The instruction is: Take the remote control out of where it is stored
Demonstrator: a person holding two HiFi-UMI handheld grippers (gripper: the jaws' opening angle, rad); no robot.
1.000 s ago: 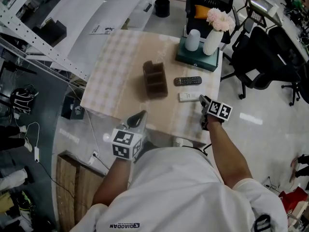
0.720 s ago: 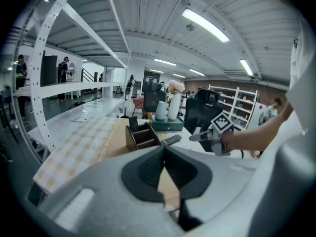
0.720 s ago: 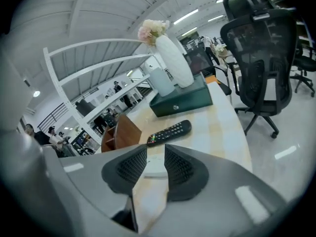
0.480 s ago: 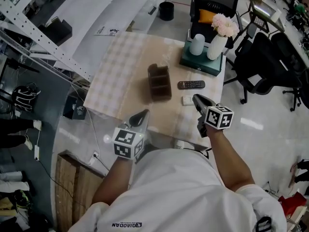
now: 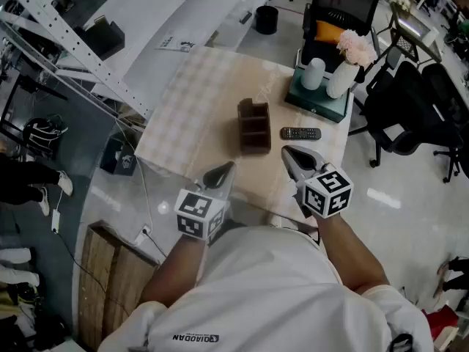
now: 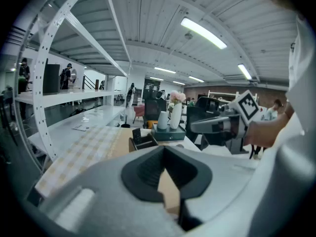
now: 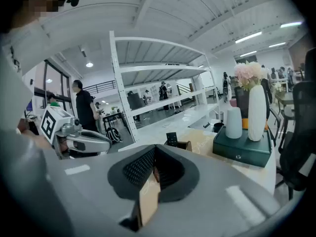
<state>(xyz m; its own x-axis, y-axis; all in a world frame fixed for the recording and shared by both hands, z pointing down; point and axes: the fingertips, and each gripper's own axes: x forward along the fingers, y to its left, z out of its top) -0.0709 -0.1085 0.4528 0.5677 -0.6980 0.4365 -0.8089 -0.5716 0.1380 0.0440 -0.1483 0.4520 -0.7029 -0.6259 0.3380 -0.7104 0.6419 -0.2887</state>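
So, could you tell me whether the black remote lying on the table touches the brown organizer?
Apart. The head view shows a strip of bare tabletop between the black remote and the brown organizer.

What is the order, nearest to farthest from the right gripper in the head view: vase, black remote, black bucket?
1. Black remote, on the table just past the right gripper.
2. Vase, far right of the table.
3. Black bucket, beyond the table's far edge.
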